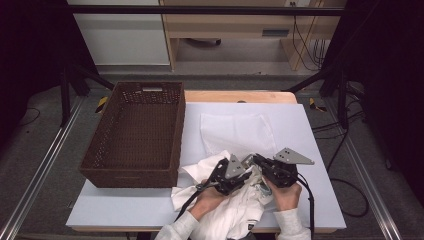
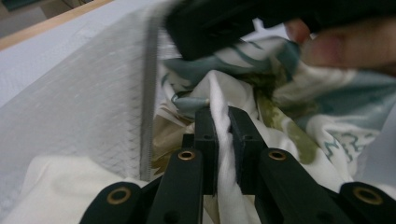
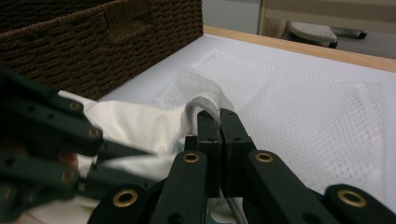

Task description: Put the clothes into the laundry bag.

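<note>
A white mesh bag lies flat in the middle of the table. Its near edge is lifted where my right gripper is shut on the rim. A white garment with a teal and olive print is bunched at the table's front. My left gripper is shut on a twisted white fold of it, right beside the bag's zipper edge. The two grippers nearly touch, tips toward each other. A hand's fingers show close above the garment.
A dark brown wicker basket stands on the left of the white table top, its wall close to the garment. The table's wooden far edge lies behind the bag. Cables trail from both grippers toward the front.
</note>
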`<state>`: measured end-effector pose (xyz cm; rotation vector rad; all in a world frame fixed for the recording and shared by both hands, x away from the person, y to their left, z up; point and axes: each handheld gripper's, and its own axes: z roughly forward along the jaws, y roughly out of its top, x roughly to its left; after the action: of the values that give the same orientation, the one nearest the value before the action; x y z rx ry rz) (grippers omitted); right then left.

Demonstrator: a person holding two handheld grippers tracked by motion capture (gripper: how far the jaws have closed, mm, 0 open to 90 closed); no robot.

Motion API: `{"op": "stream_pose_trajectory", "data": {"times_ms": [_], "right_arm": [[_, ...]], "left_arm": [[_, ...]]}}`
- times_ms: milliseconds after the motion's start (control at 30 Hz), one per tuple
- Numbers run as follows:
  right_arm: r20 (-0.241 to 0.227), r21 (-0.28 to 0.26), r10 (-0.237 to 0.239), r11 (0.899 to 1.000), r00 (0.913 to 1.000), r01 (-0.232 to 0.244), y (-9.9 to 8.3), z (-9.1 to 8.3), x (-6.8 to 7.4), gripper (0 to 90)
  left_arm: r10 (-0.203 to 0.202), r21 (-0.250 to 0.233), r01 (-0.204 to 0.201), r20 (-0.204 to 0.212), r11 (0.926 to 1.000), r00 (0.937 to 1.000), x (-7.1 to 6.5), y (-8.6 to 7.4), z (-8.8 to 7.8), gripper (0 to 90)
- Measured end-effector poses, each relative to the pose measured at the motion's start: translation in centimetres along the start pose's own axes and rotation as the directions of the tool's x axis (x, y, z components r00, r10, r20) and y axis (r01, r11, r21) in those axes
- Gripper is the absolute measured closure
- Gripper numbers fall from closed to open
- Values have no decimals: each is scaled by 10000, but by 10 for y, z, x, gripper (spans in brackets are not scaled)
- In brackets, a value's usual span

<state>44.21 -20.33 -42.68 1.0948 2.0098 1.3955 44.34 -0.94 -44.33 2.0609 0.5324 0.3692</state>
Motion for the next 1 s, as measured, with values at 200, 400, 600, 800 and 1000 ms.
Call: {"op": "stream_pose_trajectory", "data": {"times_ms": [200,400,600,800,1000], "right_arm": [[-210,-264,37,9996,9998,-43,2,-4,1,887],[-47,-65,-208,9998,9998,208,2,-5,2,886],[116,-9,59,10000,9999,-59,0,-8,-4,885],[150,7,122,9999,9998,-123,-2,-9,-5,885],[92,155,88,9998,9999,-90,-4,-5,-2,885]], "left_arm": [[217,858,-139,-906,9962,9957,5,4,17,817],[-259,957,452,-1935,9944,9808,21,1,21,816],[-281,869,317,-418,9957,9987,17,2,-4,350],[-412,1109,443,-305,9928,9987,26,-16,-46,270],[-840,1408,935,-717,9856,9939,31,-50,-43,576]]}}
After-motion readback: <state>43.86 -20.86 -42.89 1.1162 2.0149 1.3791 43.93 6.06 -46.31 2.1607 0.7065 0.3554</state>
